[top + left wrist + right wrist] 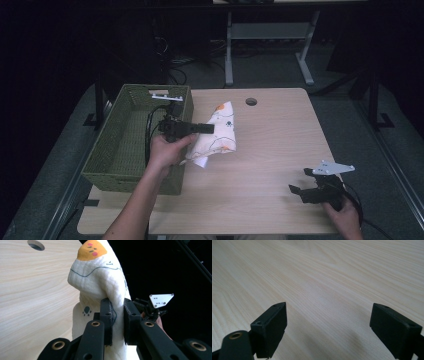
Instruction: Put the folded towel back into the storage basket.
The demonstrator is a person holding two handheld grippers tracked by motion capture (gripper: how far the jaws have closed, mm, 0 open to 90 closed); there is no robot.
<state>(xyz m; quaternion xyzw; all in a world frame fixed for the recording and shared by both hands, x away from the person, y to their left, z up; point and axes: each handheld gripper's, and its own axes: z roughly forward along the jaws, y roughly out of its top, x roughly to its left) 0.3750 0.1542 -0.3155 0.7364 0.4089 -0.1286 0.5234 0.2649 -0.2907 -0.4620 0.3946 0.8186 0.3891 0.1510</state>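
White cloth [100, 280] in left claw [117, 315]

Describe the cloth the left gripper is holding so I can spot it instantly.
On the wooden table, just right of the green woven basket, the left gripper pinches a white cloth. Orange patches and dark paw prints mark it out.

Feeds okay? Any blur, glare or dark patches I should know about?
High view: table evenly lit, surroundings black, picture soft. Left gripper view: cloth sharp, the jaws nearest the lens softer. Right gripper view: right gripper throws a faint shadow; far wood blurs.
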